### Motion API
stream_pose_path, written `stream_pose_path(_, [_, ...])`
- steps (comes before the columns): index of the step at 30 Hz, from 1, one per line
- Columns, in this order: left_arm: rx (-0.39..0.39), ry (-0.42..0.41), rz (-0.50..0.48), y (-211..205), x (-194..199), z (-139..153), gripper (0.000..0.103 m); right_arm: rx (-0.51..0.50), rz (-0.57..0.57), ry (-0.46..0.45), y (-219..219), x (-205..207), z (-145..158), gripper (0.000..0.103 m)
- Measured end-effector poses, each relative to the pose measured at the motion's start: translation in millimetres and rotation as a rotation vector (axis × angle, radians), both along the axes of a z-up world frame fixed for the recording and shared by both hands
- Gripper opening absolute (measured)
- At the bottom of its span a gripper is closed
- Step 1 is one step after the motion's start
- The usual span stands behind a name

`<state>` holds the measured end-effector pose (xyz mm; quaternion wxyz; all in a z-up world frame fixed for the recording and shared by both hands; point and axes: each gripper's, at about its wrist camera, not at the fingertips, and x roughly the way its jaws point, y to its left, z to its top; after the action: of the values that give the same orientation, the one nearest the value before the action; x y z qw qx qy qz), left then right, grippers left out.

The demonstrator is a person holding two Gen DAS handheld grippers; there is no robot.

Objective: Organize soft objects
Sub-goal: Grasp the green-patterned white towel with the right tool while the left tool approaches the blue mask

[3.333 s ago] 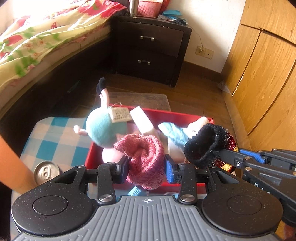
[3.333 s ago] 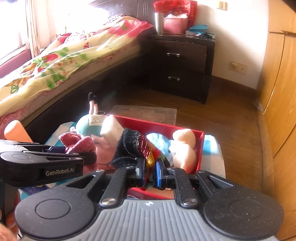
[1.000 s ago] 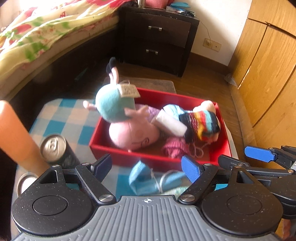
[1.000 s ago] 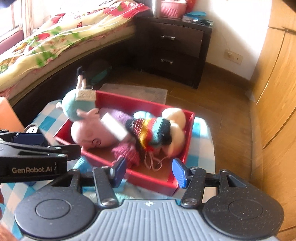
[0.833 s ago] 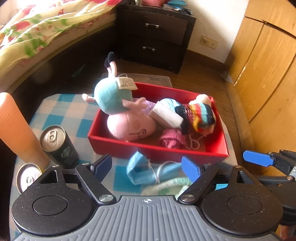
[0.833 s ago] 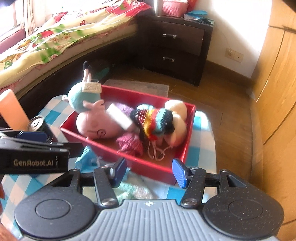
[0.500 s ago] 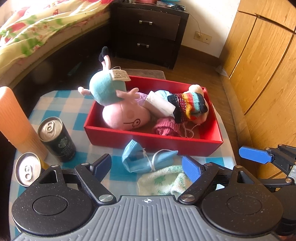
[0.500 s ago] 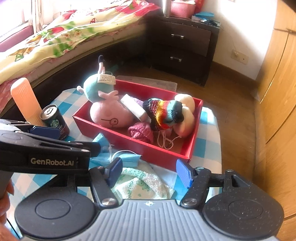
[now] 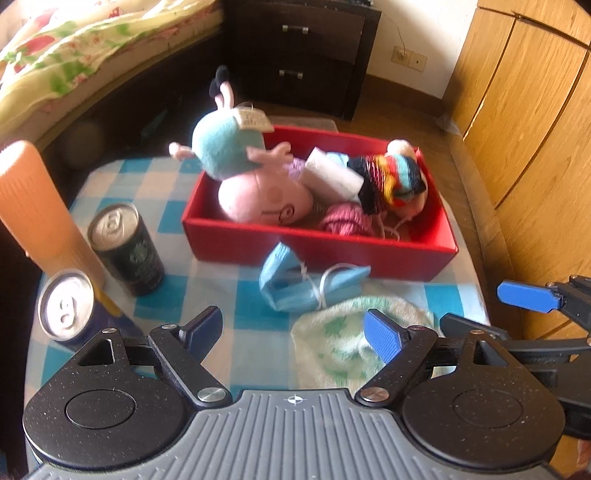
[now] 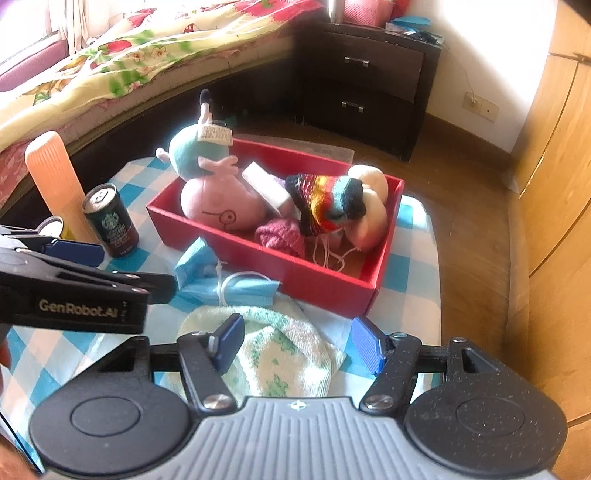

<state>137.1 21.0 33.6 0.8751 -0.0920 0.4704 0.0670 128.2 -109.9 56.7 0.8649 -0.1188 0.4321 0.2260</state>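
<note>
Both grippers, left [image 9: 293,330] and right [image 10: 297,341], gape wide and empty above a crumpled green-and-white terry towel [image 10: 273,349]; blue pleated face masks [image 9: 306,282] lie between it and the red cardboard box [image 9: 317,251] of plush toys

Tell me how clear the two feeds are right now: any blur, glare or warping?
Left wrist view: soft motion blur on the toys in the red box; cupboard doors bow from the fisheye. Right wrist view: sharper, but the window corner is washed out by sunlight, and the towel lies partly behind the open right tool.
</note>
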Motion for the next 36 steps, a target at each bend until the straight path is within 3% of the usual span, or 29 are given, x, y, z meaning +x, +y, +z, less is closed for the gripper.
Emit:
stream_pose_path(10, [-0.065, 0.076, -0.020, -1, -7, -23, 0.082, -0.047, 0.010, 0.041, -8, -7, -19, 0.045])
stream_pose_path(15, [-0.105, 0.054, 0.015, 8, -5, -19, 0.082, -0.061, -0.003, 0.083, -10, -3, -35, 0.047])
stream_pose_path(20, [-0.146, 0.041, 0.028, 16, -1, -15, 0.082, -0.068, 0.011, 0.121, 8, 5, -57, 0.054])
stream_pose_path(28, [-0.162, 0.057, 0.050, 26, 7, -24, 0.082, -0.134, 0.060, 0.155, 37, 13, -95, 0.053])
stream_pose_path(33, [-0.187, 0.050, 0.056, 29, 13, -26, 0.082, -0.114, 0.058, 0.197, 34, 17, -102, 0.031])
stream_pose_path(36, [-0.184, 0.049, 0.069, 28, 19, -26, 0.082, -0.130, 0.069, 0.179, 35, 12, -99, 0.005])
